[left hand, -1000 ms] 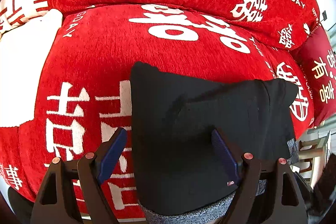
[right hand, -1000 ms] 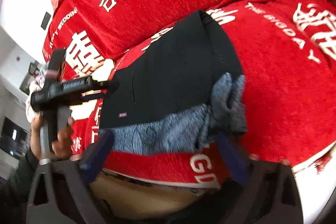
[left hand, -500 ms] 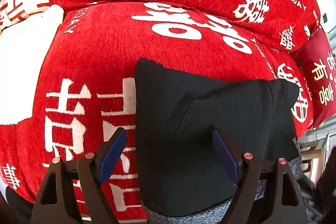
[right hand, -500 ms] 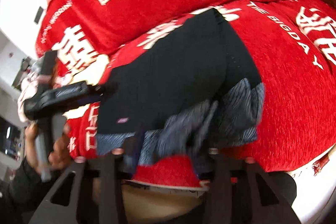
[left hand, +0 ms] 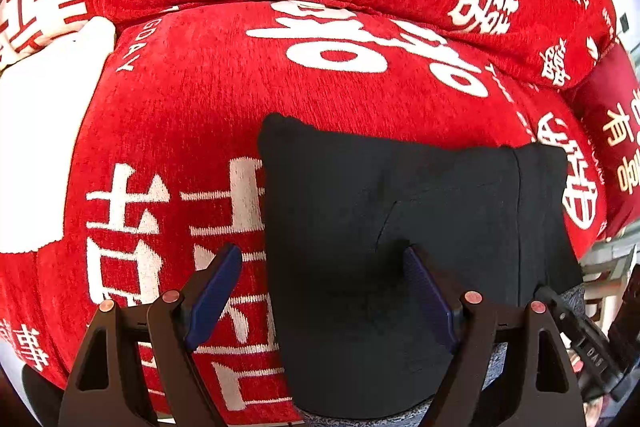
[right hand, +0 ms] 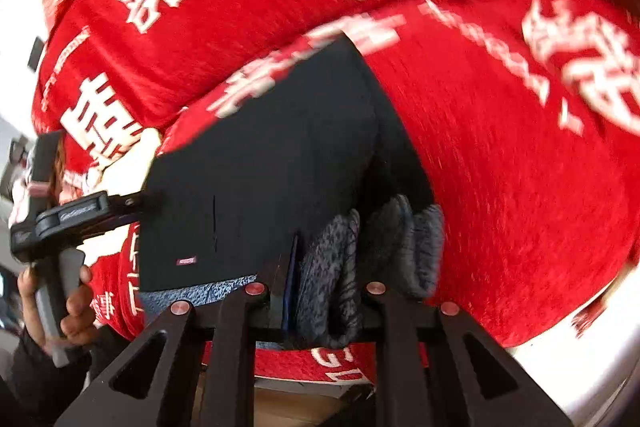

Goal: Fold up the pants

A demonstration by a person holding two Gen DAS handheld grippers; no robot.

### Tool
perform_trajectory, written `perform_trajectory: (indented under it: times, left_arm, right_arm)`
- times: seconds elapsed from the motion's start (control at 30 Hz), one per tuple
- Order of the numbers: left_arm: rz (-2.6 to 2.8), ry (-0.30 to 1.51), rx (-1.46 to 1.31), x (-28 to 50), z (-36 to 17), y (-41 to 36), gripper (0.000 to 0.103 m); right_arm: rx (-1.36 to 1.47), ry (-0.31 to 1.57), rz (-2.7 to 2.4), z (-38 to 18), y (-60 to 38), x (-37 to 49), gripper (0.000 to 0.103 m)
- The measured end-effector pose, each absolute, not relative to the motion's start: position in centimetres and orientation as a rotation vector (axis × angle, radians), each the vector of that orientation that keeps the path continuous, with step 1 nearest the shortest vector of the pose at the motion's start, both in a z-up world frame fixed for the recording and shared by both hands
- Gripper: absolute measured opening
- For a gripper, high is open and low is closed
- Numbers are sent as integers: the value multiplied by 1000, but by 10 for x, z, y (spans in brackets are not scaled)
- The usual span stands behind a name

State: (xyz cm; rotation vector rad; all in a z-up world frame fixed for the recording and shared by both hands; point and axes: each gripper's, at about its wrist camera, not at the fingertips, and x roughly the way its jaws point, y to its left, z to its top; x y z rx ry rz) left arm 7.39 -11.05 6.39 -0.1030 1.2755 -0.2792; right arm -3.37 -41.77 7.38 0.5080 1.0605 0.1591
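The black pants lie folded on a red sofa cover printed "THE BIGDAY". The right gripper is closing its jaws on their grey lining hem; the left gripper stands apart above them.

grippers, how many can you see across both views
2. The left gripper hangs with jaws wide over the near edge of the black pants. The right gripper is closing its jaws on the bunched grey waistband. None seems hidden.

The right hand-held gripper was closing on the black pants' bunched grey lining.
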Motion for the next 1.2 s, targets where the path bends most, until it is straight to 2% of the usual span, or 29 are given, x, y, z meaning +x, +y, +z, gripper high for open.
perform_trajectory:
  times: [0.1, 0.17, 0.23, 0.27, 0.3, 0.33, 0.37, 0.5, 0.7, 0.73, 0.83, 0.87, 0.9, 1.0, 1.2]
  left_arm:
    - [-274, 1268, -86, 75, 68, -112, 84]
    - [-261, 1255, -77, 78, 73, -112, 84]
    - [-251, 1240, -69, 81, 77, -113, 84]
    - [-245, 1235, -67, 83, 79, -114, 84]
    - [-245, 1232, -67, 86, 80, -116, 84]
    - [-243, 1231, -67, 88, 81, -118, 84]
    - [-240, 1231, -62, 90, 81, -121, 84]
    - [-237, 1223, -26, 101, 80, -137, 84]
    - [-189, 1245, 11, 126, 65, -141, 84]
    - [-189, 1259, -1, 129, 60, -139, 90]
    - [-211, 1331, -92, 137, 37, -129, 94]
    - [-215, 1350, -128, 138, 30, -125, 101]
    - [-207, 1359, -155, 138, 25, -122, 103]
    - [-220, 1371, -211, 137, 26, -113, 103]
    - [-225, 1220, -142, 99, 82, -94, 103]
  right_arm:
    - [509, 1054, 158, 78, -420, -36, 20]
    - [439, 1056, 114, 92, -419, -37, 31]
    - [291, 972, 23, 120, -412, -39, 38]
    - [229, 924, -10, 134, -407, -37, 55]
    - [194, 882, -24, 145, -405, -37, 67]
    - [172, 834, -21, 155, -401, -37, 85]
    - [153, 778, 9, 164, -395, -34, 87]
    - [50, 789, 183, 159, -362, 11, 87]
    - [61, 971, 240, 97, -366, 86, 87]
    - [109, 1008, 245, 86, -375, 93, 87]
    - [215, 1068, 244, 59, -397, 97, 88]
    - [236, 1069, 247, 55, -401, 96, 90]
    - [273, 1071, 256, 51, -406, 95, 91]
    - [267, 1055, 236, 60, -410, 87, 92]
    - [234, 874, 130, 118, -442, 18, 93]
